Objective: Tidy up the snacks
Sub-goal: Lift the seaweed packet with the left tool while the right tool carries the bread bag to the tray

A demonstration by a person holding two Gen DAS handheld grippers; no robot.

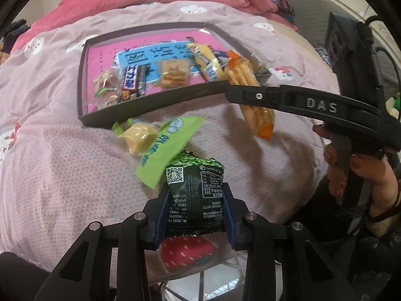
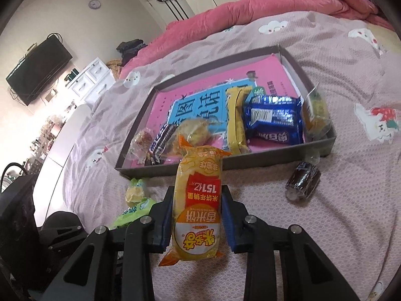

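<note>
- Two grippers, two crinkly foil packets: the left gripper has its jaws clenched on a dark green snack packet, pads pressing both side edges, serrated end pointing away from the camera.
- Right gripper has its jaws clamped on a long yellow rice-cracker packet, glossy plastic with orange crimped ends; its long axis runs straight ahead between the fingers, toward the tray.
- Both packets hang above the bed, whose quilted lilac cover is soft and dimpled, printed with small white animals.
- Shallow grey cardboard tray lies ahead, rectangular, with low straight walls and a pink and blue sheet lining the floor.
- Inside it: a blue biscuit pack, a yellow bar, a dark chocolate bar, clear-wrapped crackers.
- Far half of the tray floor is bare.
- Loose on the cover, near the front wall: a light green packet and a dark roll, well apart.
</note>
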